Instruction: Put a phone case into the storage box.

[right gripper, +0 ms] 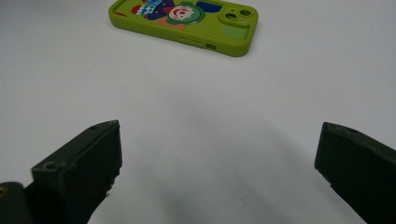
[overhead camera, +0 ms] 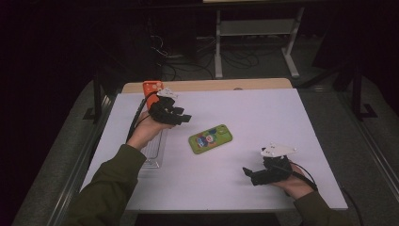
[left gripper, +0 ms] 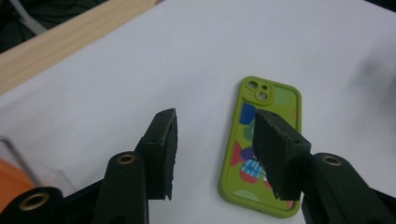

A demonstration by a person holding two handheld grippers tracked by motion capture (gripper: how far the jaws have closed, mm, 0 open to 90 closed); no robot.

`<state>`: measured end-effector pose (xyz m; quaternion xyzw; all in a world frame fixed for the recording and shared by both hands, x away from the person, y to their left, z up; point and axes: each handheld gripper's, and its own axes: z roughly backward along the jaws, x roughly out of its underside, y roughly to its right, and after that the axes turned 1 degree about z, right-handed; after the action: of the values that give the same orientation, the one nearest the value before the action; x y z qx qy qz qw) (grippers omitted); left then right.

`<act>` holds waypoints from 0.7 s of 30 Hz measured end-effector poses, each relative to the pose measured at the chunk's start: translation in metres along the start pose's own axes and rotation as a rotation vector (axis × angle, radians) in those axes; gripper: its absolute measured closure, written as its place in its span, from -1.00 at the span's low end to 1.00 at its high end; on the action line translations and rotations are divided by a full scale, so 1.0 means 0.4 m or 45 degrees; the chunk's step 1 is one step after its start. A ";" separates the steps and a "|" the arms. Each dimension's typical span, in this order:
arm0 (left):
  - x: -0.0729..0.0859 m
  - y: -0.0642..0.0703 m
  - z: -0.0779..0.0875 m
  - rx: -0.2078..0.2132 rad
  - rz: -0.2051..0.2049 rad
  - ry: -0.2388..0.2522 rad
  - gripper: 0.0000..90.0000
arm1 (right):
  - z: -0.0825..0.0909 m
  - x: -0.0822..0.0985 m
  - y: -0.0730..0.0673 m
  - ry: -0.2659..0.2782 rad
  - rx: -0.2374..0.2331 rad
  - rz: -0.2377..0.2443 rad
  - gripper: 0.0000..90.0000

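A lime-green phone (overhead camera: 211,138) with a cartoon print on its back lies flat near the middle of the white table (overhead camera: 263,113). My left gripper (overhead camera: 184,117) hovers to its upper left, jaws apart with nothing between them. In the left gripper view the phone (left gripper: 273,95) lies just beyond and partly behind the right jaw of this gripper (left gripper: 214,120). My right gripper (overhead camera: 248,175) rests low near the front right, jaws wide apart and empty. From the right gripper view, the phone (right gripper: 187,18) lies well ahead of the gripper (right gripper: 219,128).
An orange object (overhead camera: 152,88) sits at the table's back left, behind my left hand. A clear plastic tray (overhead camera: 154,153) lies along the left side under my left forearm. A wooden strip (overhead camera: 221,84) runs along the far edge.
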<state>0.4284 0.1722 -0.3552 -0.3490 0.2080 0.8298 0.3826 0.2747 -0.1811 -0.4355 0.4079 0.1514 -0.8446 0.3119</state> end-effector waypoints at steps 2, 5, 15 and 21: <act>0.001 0.006 -0.010 0.015 0.001 -0.018 0.09 | -0.001 0.000 0.000 -0.002 -0.001 -0.002 -1.00; -0.002 0.013 -0.022 0.044 -0.014 -0.040 0.08 | -0.001 0.000 0.000 -0.003 -0.001 -0.002 -1.00; -0.004 0.038 -0.079 0.137 -0.089 -0.174 -0.14 | -0.001 0.000 0.000 -0.004 -0.004 0.000 -1.00; -0.014 0.058 -0.116 0.175 -0.166 -0.286 -0.37 | -0.001 0.000 0.000 -0.006 -0.006 -0.003 -1.00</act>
<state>0.4322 0.1267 -0.3804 -0.2395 0.1972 0.8208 0.4797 0.2749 -0.1808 -0.4357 0.4051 0.1532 -0.8455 0.3123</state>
